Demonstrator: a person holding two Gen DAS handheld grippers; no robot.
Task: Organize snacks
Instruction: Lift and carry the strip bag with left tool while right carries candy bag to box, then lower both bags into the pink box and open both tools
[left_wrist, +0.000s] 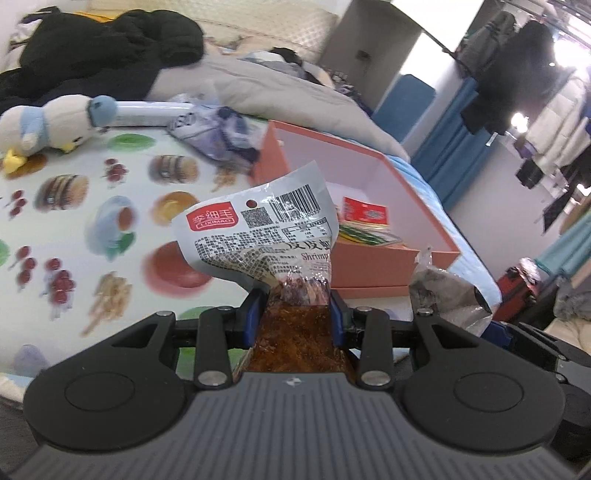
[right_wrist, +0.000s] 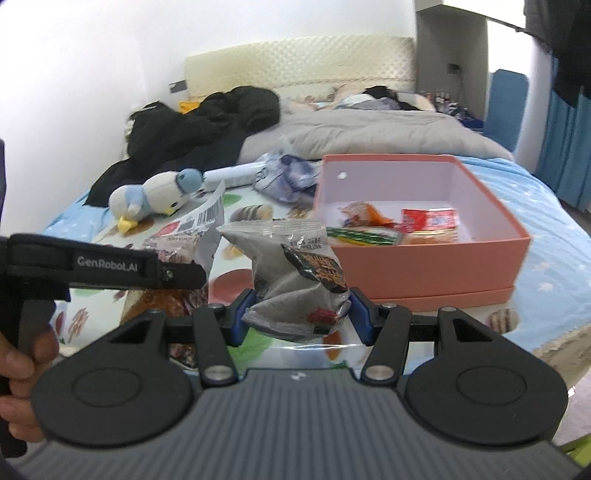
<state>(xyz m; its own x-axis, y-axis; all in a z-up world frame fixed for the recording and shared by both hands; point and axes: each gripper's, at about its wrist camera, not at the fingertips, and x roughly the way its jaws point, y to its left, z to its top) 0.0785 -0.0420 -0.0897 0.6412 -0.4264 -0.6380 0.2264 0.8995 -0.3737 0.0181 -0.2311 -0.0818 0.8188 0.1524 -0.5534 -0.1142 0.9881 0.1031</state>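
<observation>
In the left wrist view, the left tool (left_wrist: 297, 317) is seen clamped on a shrimp snack packet (left_wrist: 258, 236), whose brown, oily lower part is pinched between the blue pads (left_wrist: 252, 319) while its grey printed top stands up above them. Beyond it, a pink box (left_wrist: 391, 258) is set on the patterned mat (left_wrist: 74, 221) covering the bed, with a red packet (left_wrist: 365, 211) lying inside. A plush penguin (left_wrist: 48, 125) is lying at the mat's far left edge. In the right wrist view, the right tool (right_wrist: 299, 314) is closed on a grey snack bag (right_wrist: 295, 273), held above the mat's near edge, just in front of the box. The left tool is seen at the left, gripped by a hand (right_wrist: 18, 376).
</observation>
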